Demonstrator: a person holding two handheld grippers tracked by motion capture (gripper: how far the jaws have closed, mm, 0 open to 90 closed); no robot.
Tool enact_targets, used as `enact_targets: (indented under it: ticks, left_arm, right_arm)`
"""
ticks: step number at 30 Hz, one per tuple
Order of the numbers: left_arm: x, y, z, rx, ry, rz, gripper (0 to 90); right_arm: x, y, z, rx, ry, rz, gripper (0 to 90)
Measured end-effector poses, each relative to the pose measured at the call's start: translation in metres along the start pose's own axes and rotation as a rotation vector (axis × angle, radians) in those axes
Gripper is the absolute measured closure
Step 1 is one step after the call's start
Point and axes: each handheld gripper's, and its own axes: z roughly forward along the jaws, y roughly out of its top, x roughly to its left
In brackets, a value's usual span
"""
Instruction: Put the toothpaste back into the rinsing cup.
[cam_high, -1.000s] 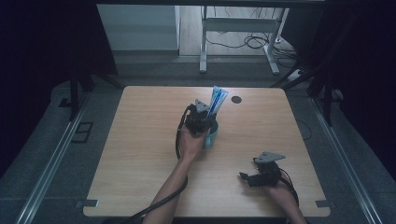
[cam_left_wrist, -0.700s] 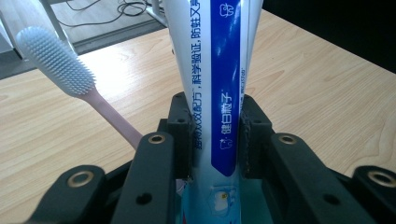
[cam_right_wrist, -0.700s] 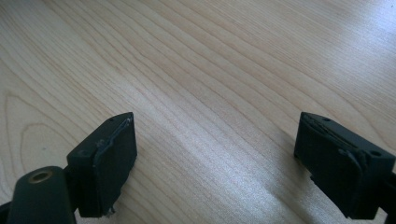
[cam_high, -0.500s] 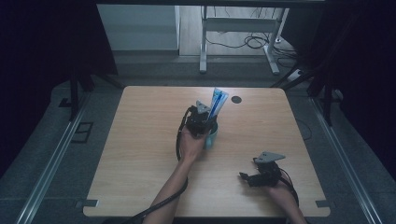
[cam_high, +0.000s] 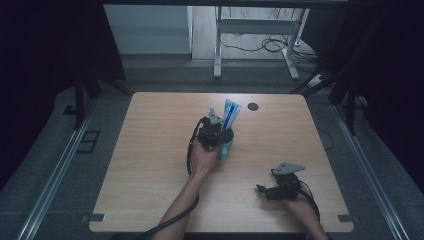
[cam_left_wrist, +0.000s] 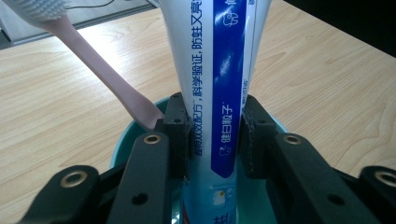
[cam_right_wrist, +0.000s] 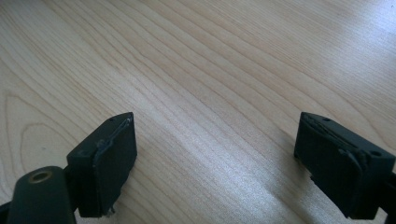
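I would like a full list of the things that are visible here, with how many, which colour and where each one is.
toothpaste tube: 1, white and blue, upright in the cup, between the left gripper's jaws
toothbrush: 1, pink handle with pale bristles, leaning in the cup beside the tube
cup: 1, teal, near the middle of the table
table: 1, light wood, with a dark round hole near its far edge
left gripper: 1, black, at the cup; jaws have just been opening, the tube between them
right gripper: 1, black with a grey plate, near the table's front right, jaws open over bare wood
forearms and hands: 2, coming in from the bottom edge
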Motion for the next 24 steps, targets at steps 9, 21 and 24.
enact_targets:
  ticks: [9,21,24]
  left_arm:
    - [0.0011,-0.0022,-0.0010,-0.003,-0.011,-0.012,66.6]
    - [-0.0010,0.0001,-0.0068,0.007,-0.027,0.014,47.9]
    - [-0.0023,0.0009,-0.0087,0.007,-0.041,0.010,41.3]
  right_arm:
    - [0.0001,0.0000,0.0000,0.000,0.001,0.000,13.3]
    - [0.0000,0.0000,0.0000,0.000,0.001,0.000,13.3]
    - [0.0001,0.0000,-0.0001,0.001,0.000,0.000,13.2]
